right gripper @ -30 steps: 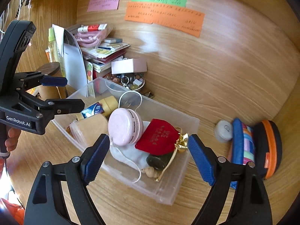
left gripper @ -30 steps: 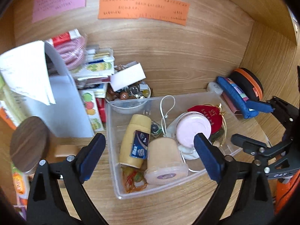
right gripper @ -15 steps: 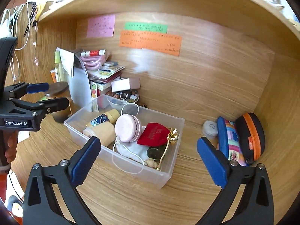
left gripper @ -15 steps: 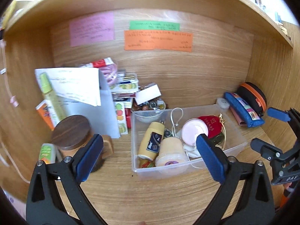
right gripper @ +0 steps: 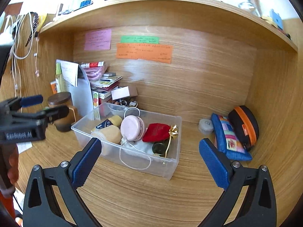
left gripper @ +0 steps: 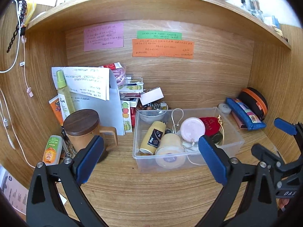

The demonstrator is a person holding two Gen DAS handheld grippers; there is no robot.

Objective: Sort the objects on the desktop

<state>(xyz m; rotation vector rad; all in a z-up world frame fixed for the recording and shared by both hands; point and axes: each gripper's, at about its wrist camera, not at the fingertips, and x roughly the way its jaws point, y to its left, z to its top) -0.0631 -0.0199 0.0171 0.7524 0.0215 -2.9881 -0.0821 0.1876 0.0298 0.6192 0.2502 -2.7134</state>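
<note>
On the wooden desk [left gripper: 151, 193], one clear bin [left gripper: 234, 138], two pouches; both grippers gape wide, empty.

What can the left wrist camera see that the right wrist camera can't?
Only the left wrist view shows the small orange bottle lying beside the mug, and the right tool at its edge. Only the right wrist view shows the left tool from the side and the hand gripping its handle. Both show the clear box with the pink round case and red pouch inside, the wooden-lidded mug, the blue pouch and the coloured notes on the back wall.
</note>
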